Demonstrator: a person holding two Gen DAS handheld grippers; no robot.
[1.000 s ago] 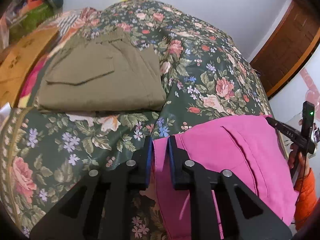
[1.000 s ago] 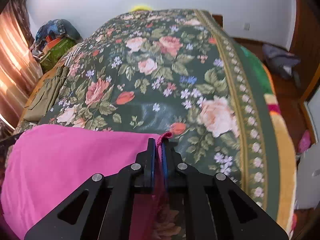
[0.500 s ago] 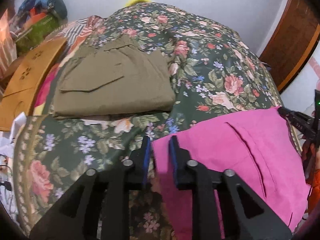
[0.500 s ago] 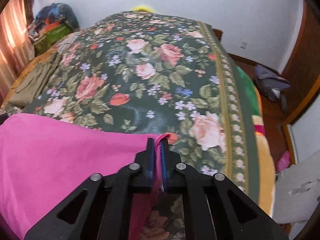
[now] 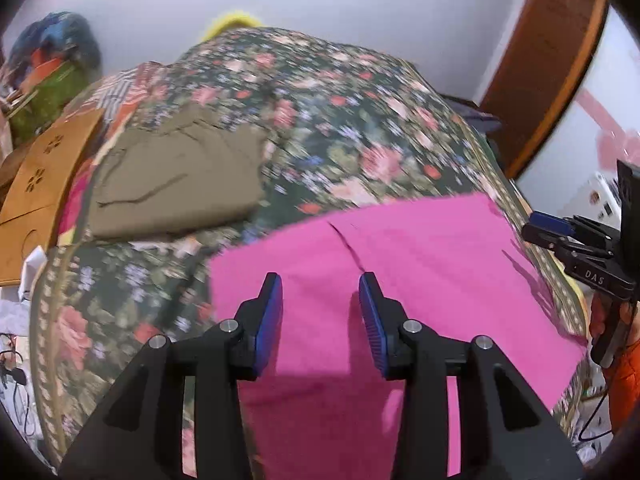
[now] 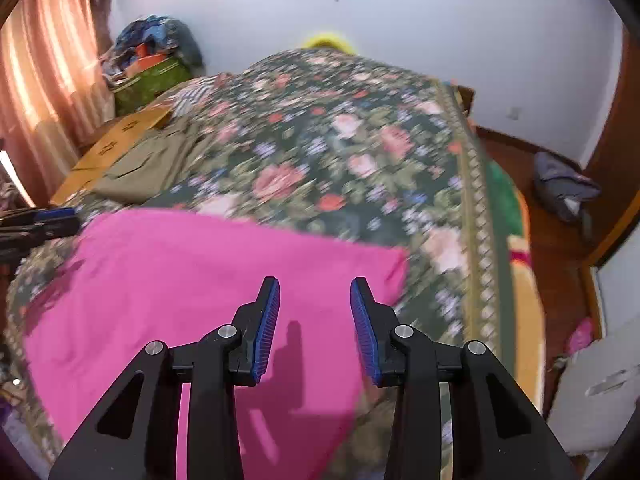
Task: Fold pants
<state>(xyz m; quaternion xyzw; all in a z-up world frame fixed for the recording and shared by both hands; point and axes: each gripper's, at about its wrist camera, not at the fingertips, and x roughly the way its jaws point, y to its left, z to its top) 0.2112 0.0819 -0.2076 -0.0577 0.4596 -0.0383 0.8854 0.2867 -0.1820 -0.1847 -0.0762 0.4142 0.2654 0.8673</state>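
Note:
The pink pants (image 5: 400, 264) lie folded flat on the near end of the floral bed; they also show in the right wrist view (image 6: 192, 280). My left gripper (image 5: 320, 284) is open and empty, raised above the pants' left part. My right gripper (image 6: 314, 286) is open and empty, raised above the pants' right part. The right gripper shows at the right edge of the left wrist view (image 5: 568, 232). The left gripper shows at the left edge of the right wrist view (image 6: 40, 220).
Folded olive pants (image 5: 176, 184) lie on the bed's far left. A wooden board (image 5: 44, 168) leans beside them. The floral bedspread (image 6: 340, 152) stretches to the far wall. Bags (image 6: 152, 64) are piled in the left corner. A grey bundle (image 6: 560, 184) lies on the floor at the right.
Both grippers opened and let go of the pink pants' corners, then lifted back and up. The pants now lie flat on the bed.

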